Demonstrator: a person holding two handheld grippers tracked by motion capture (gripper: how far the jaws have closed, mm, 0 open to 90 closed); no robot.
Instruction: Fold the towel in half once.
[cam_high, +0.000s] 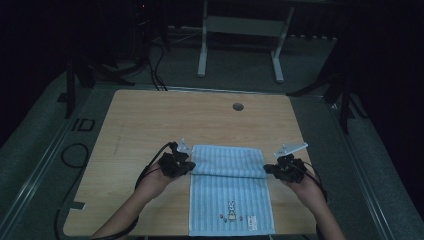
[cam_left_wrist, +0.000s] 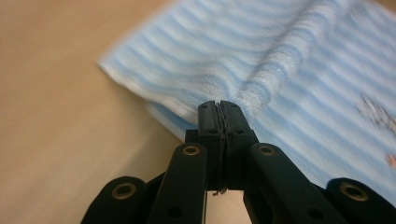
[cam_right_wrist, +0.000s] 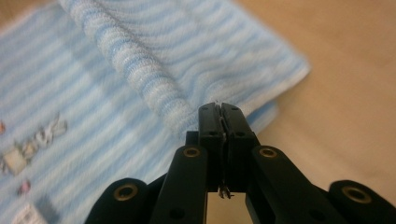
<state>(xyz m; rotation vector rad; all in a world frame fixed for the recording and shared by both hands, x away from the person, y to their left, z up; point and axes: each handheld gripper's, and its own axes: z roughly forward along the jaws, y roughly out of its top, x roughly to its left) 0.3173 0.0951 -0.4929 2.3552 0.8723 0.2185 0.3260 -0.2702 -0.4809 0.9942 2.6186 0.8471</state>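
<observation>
A light blue striped towel (cam_high: 230, 200) lies on the wooden table (cam_high: 150, 120), its far end folded back over itself toward the person. My left gripper (cam_high: 191, 167) is shut on the left corner of that folded layer; in the left gripper view the jaws (cam_left_wrist: 219, 106) pinch the towel (cam_left_wrist: 280, 56) edge, and a raised ridge of cloth runs away from them. My right gripper (cam_high: 266, 170) is shut on the right corner, where the closed jaws (cam_right_wrist: 219, 108) bite the towel (cam_right_wrist: 93, 93) hem. A small embroidered motif (cam_high: 232, 216) sits near the towel's near end.
A round cable hole (cam_high: 238, 106) is in the table near its far edge. Bare wood lies left of the towel and beyond it. Black cables (cam_high: 75, 155) lie on the floor at the left, and a white desk frame (cam_high: 240, 30) stands beyond the table.
</observation>
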